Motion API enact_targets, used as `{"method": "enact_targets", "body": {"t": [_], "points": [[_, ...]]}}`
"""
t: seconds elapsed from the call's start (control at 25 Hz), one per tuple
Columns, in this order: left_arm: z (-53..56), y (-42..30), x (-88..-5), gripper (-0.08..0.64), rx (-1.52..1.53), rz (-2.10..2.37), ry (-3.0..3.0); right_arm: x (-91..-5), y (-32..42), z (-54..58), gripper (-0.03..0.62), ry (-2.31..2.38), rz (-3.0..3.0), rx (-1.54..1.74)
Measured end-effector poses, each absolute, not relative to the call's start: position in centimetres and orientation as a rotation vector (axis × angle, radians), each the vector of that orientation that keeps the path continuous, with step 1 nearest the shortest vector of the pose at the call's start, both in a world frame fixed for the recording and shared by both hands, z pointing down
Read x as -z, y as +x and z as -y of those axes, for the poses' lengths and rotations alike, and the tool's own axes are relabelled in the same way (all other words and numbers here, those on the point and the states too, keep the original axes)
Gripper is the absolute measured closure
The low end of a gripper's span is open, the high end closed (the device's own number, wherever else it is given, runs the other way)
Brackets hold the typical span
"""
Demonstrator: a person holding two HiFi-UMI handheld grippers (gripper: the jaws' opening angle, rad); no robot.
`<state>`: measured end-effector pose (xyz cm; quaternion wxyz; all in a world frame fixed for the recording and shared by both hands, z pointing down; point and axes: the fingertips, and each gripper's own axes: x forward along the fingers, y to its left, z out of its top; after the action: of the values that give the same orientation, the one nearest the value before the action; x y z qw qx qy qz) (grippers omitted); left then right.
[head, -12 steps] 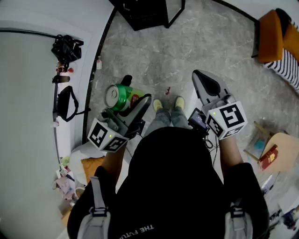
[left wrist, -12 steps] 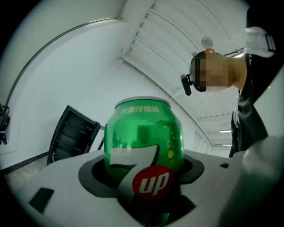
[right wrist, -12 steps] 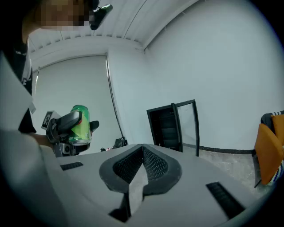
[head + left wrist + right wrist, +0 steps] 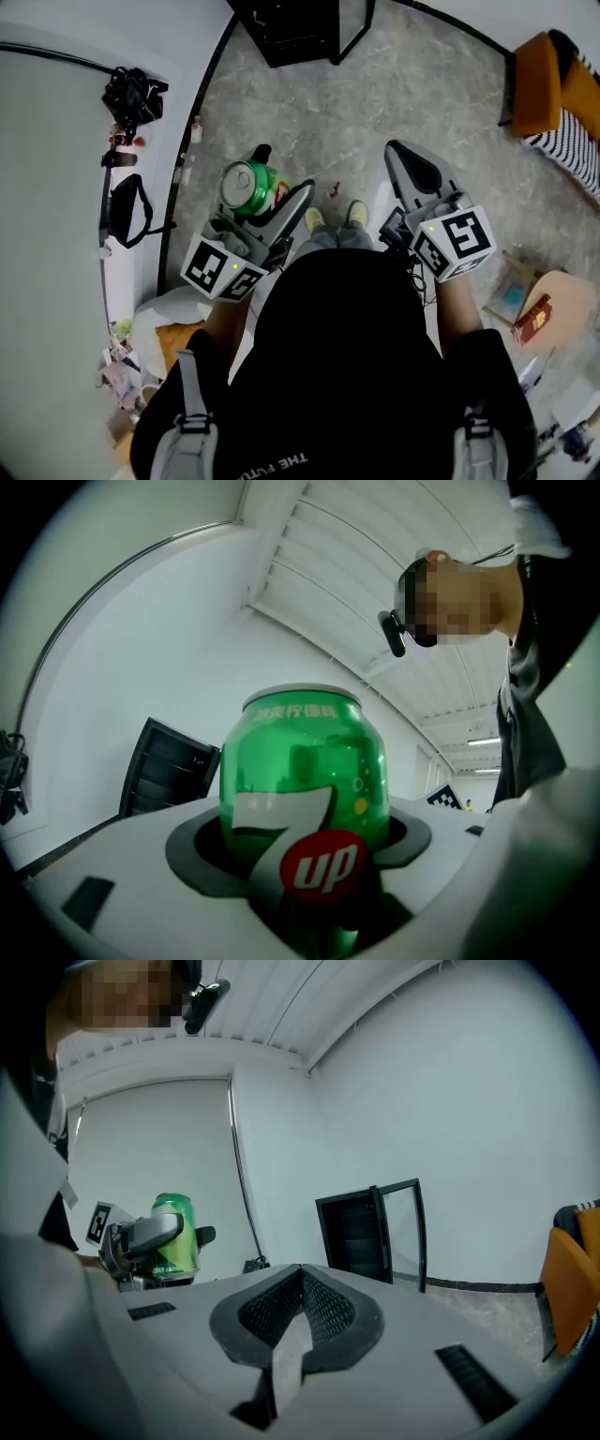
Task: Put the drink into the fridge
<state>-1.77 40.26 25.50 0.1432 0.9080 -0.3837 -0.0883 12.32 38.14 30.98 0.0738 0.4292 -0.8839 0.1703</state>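
Green drink can stands upright, clamped between left gripper jaws.

There is one green drink can. There are two grippers, the left gripper and the right gripper. Far off stands one black fridge with one glass door. Two shoes show mid-floor. Two black bags lie at the left. At the right are one orange chair and, nearer, one small table bearing one red box. One person is in view.
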Motion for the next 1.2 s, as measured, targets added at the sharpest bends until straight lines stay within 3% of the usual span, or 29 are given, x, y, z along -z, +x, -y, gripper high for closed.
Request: {"method": "enact_targets", "body": {"t": [0.76, 1.2], "points": [[-40.3, -11.6, -25.7, 0.218, 0.407, 1.126, 2.539, -29.0, 4.2, -38.3, 0.578, 1.272, 2.678, -0.46], [-37.6, -11.4, -25.8, 0.218, 0.415, 1.114, 2.542, -30.1, 4.0, -35.7, 0.578, 1.254, 2.676, -0.477]]}}
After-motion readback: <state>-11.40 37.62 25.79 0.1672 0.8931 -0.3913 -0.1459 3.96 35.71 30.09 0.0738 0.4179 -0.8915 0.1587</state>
